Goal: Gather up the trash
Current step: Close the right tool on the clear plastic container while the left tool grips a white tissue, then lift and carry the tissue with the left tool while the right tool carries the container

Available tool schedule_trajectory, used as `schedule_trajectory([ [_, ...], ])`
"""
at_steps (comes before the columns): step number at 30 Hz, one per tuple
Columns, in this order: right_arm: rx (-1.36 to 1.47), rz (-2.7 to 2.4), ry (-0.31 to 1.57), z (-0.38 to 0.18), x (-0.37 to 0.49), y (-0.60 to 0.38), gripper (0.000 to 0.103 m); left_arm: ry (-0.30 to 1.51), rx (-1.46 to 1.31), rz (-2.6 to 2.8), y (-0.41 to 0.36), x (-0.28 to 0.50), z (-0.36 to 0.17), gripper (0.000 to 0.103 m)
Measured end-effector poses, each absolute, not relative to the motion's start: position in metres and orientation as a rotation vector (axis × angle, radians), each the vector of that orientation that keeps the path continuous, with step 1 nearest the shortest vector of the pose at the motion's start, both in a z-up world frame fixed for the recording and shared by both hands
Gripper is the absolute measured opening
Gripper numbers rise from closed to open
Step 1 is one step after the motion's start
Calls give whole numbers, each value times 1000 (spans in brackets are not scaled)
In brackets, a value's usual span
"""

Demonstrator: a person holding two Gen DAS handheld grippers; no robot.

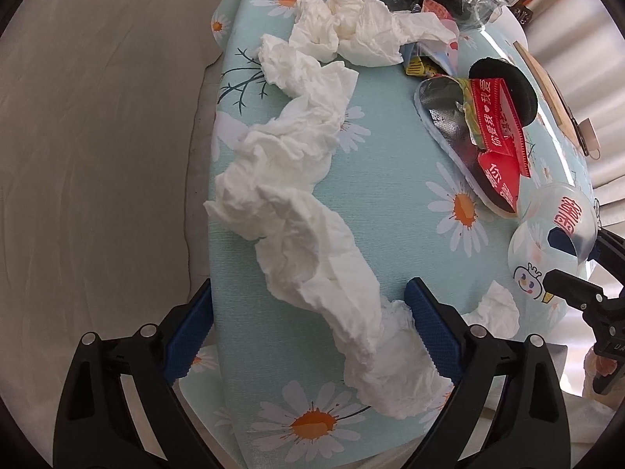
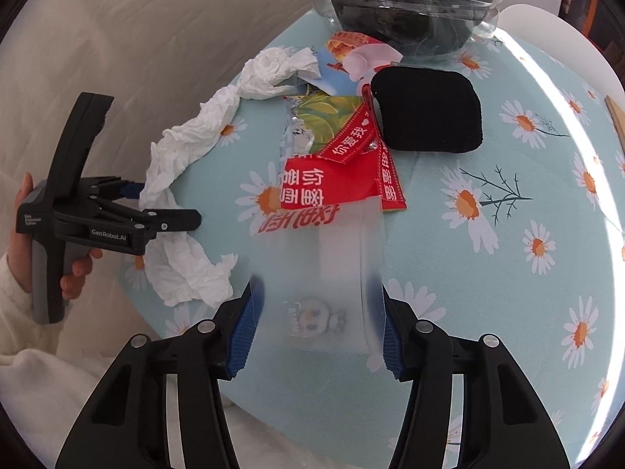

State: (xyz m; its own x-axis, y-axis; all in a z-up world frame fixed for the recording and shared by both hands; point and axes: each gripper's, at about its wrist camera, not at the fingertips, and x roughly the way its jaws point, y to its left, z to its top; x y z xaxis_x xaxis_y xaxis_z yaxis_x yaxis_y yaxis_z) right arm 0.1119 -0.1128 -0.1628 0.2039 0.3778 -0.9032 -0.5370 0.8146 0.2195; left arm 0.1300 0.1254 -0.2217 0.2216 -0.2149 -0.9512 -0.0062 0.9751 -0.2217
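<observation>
On the daisy-print tablecloth point(image 1: 390, 203), a long rope of crumpled white tissue point(image 1: 308, 211) runs along the table's edge, its long axis stretching from the left gripper point(image 1: 308, 332) away toward the black bag point(image 2: 406, 4) at the far end. The left gripper's blue pads point(image 1: 429, 332) stand wide apart, straddling the tissue's near end; the right-hand pad touches the paper, the other stands clear. Nearer the middle, a frosted clear plastic wrapper point(image 2: 332, 273) with red lettering lies lengthwise, pointing from the right gripper point(image 2: 316, 332) toward the red snack packets point(image 2: 332, 183). The right gripper's jaws sit half closed against the wrapper's two sides. A black sponge pad point(image 2: 425, 109) rests beside the packets.
</observation>
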Motion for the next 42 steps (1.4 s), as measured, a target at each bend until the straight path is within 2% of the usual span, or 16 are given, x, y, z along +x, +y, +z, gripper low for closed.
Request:
schedule_trajectory([
  [2,-156,655,1198,-159,110,-121,50,1336,-202,-110,127,130,-217,82],
  [4,-147,670,1191,-154,108,-130,50,1332,-213,-73,133,127,-210,66],
  [5,-144,676,1187,-153,108,-134,50,1332,-216,-55,135,126,-207,62],
  [9,-146,690,1178,-149,106,-150,50,1351,-189,38,142,123,-197,26],
  [12,-147,704,1175,-146,108,-161,50,1364,-176,75,146,118,-190,16],
  [29,-153,697,1077,-126,127,-234,50,1222,-93,152,109,94,-111,15],
  [42,-102,630,996,-108,161,-320,50,1123,-22,160,55,95,-74,15],
])
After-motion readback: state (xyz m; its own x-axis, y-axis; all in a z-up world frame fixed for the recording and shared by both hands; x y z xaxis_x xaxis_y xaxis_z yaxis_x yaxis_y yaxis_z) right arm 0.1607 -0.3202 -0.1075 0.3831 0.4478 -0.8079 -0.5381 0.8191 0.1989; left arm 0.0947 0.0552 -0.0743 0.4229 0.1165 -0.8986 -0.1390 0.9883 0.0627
